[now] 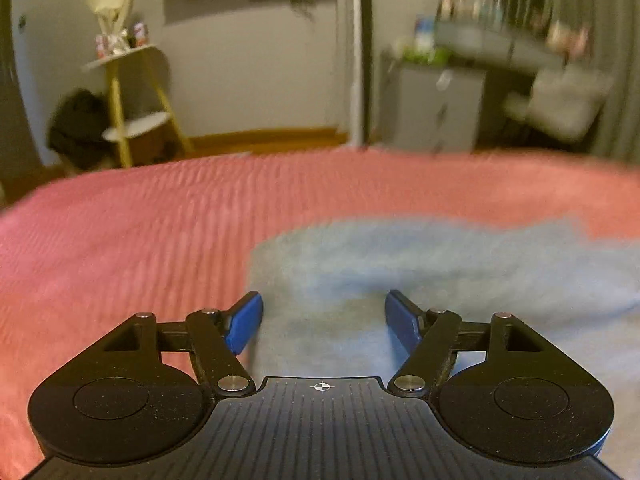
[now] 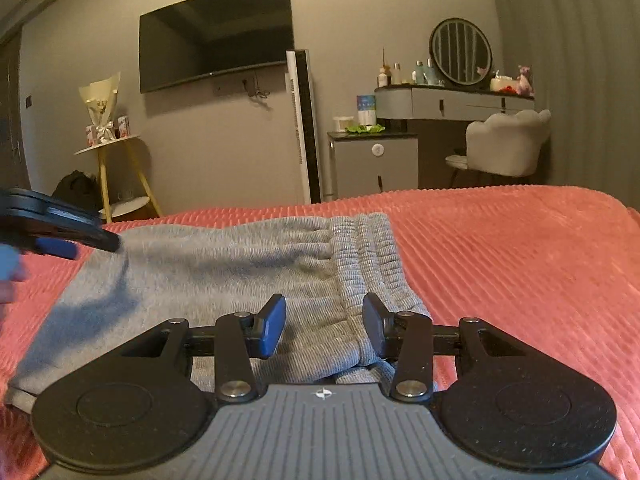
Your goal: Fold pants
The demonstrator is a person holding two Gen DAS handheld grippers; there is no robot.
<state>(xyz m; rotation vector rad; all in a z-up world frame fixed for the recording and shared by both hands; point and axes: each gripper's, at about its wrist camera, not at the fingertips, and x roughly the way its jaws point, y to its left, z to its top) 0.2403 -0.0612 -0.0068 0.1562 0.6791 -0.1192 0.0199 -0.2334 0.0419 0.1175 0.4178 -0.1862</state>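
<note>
Both grippers hang spread wide and empty over the grey pants (image 2: 224, 276) lying on the red bed (image 2: 520, 264), the right gripper (image 2: 324, 326) straddling the ribbed waistband, the left gripper (image 1: 324, 322) near the other end.

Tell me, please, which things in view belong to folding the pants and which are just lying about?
Belonging to the job:
grey pants
red bedspread under them
left tool, open
right tool, open

Just lying about:
television
yellow side table
bouquet
vanity desk
white chair
</note>
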